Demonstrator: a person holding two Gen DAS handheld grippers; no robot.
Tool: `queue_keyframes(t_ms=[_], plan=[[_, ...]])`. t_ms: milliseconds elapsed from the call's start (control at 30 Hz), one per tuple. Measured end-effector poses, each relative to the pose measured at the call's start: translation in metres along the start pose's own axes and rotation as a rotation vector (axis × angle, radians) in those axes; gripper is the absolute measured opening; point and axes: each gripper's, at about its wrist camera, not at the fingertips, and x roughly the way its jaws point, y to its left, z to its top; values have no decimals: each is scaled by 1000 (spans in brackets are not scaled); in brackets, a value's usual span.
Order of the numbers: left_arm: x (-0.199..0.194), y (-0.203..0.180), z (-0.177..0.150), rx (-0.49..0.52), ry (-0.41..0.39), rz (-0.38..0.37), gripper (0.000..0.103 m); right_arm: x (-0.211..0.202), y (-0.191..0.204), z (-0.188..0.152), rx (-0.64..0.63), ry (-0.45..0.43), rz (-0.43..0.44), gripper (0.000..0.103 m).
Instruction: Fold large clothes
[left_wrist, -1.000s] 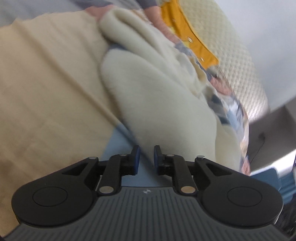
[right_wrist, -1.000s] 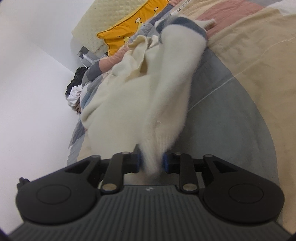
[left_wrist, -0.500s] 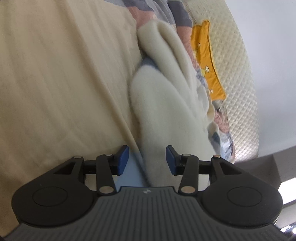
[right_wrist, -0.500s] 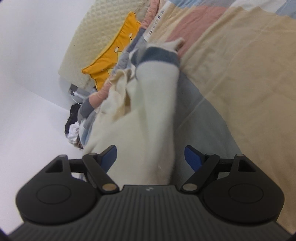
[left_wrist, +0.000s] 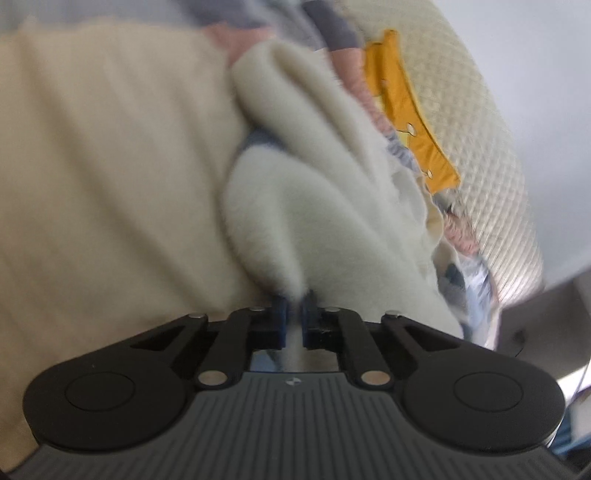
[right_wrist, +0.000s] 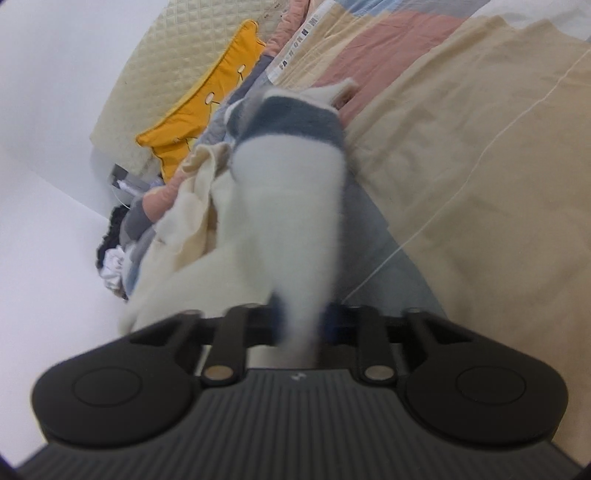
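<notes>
My left hand-held gripper (left_wrist: 293, 314) nearly closed, pinching fleece (left_wrist: 295, 206), my right hand-held gripper (right_wrist: 301, 321) clamped on its banded sleeve (right_wrist: 291, 206), fleece draped over the bed (right_wrist: 461, 155)

The left gripper (left_wrist: 293, 314) is seen pointing toward twelve o'clock, its jaws nearly closed on fuzzy fabric. The right gripper (right_wrist: 301, 314) is likewise aimed toward twelve o'clock, its jaws clamped around fabric.

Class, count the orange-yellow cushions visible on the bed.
1. The orange-yellow cushion leans against the quilted headboard, beyond the fluffy cream sweater. Others may be hidden.
</notes>
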Motion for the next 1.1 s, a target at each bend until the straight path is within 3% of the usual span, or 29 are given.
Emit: queue_keyframes(t_ms=[200,400,533,633,900,967,1000,1067,1100], plan=[[-53,-20,15,80,-152,-32,6,-15,21,-1,-139,-48,80,15],[-118,-18,16,105,-229,-44,0,-57,41,-5,-190,-100,172,14],[-150,-24,19,150,-260,-47,0,-78,54,-20,-259,-63,187,14],[-154,-14,19,118,-221,-64,0,-77,56,-32,-291,-28,138,14],[-104,12,-4,-19,37,-82,1,-29,23,-31,-256,27,-54,16],[-96,12,-14,-26,86,-81,11,-10,3,-33,-192,76,-111,16],[-92,13,-18,-34,102,-79,16,-9,-4,-33,-143,73,-92,16],[-87,15,-24,-28,129,-94,38,-13,-6,-31,-110,67,-74,16],[-86,16,-28,-23,133,-96,41,-17,-4,-32,-118,62,-72,18]])
